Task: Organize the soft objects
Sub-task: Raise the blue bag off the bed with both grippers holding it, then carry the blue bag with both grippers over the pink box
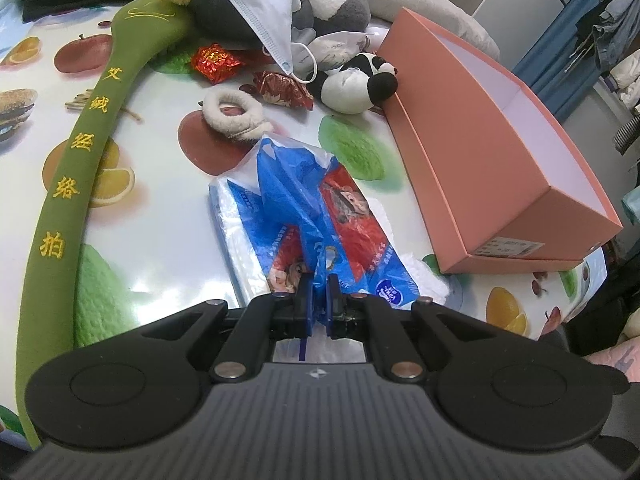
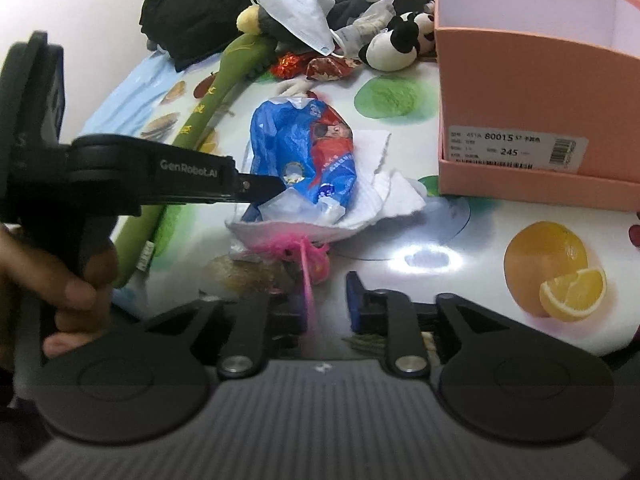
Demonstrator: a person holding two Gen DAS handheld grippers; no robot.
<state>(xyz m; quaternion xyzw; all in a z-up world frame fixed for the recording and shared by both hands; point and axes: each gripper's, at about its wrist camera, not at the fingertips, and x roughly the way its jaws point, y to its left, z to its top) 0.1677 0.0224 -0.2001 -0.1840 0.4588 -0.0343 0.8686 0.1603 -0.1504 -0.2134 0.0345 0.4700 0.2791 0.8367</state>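
left gripper (image 1: 319, 292) pinches the crumpled blue tissue pack (image 1: 308, 208) on the fruit-print tablecloth (image 1: 168, 216); right gripper (image 2: 324, 300) stands spread.

the pack is blue plastic with a red cartoon panel, wrinkled and half emptied, lying on loose white tissue sheets (image 2: 384, 196) near the table's middle. a pink plastic strip (image 2: 306, 268) hangs between the right gripper's spread fingers, and i cannot tell whether it touches them. just right of the pack sits an open pink shoebox (image 1: 500, 168). behind it lie a cream hair scrunchie (image 1: 232, 114), red candy wrappers (image 1: 280, 90), a panda plush (image 1: 356, 84), a face mask (image 1: 260, 12) draped over a grey plush, and a long green massage stick (image 1: 76, 152) curving along the left.
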